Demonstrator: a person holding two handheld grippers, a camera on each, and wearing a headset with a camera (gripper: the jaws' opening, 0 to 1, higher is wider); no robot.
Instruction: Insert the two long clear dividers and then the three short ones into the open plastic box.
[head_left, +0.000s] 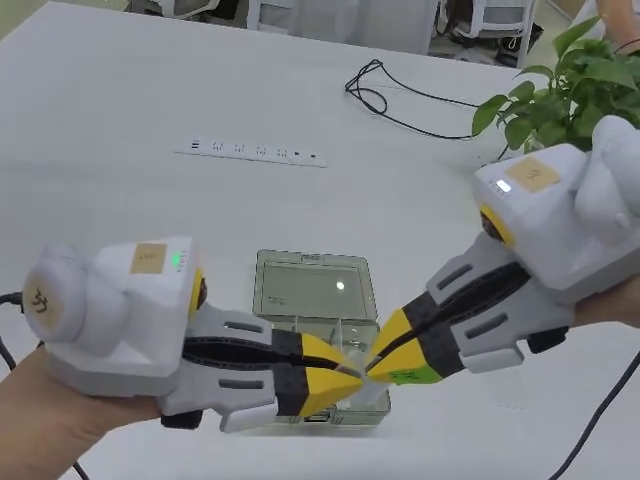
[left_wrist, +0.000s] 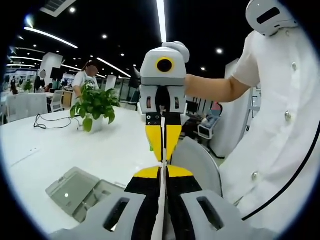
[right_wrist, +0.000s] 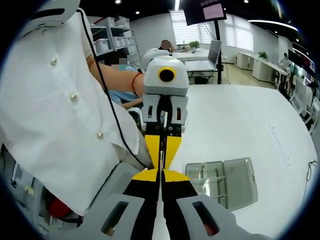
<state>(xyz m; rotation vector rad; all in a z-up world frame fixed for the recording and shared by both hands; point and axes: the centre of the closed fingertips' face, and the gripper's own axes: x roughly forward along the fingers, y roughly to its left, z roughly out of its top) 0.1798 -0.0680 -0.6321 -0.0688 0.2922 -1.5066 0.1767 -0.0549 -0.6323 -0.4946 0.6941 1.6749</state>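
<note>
White tabletop, open office behind. Green potted plant (head_left: 560, 90) at the far right corner, white power strip (head_left: 250, 152) toward the far edge. Clear plastic box (head_left: 300, 290), hinged lid laid flat open, sits by the near edge, midway along. Some clear dividers seem seated inside it, count unclear.

Risk: the pieces look thin and slick, so a tilted entry could miss its slot or jam. The crowded tips could also nudge the box.

Yellow-tipped left claw (head_left: 352, 380) and matching right claw (head_left: 374, 366) meet tip to tip above the box base, each closed to a hairline seam. Can't tell whether either pinches a divider.
</note>
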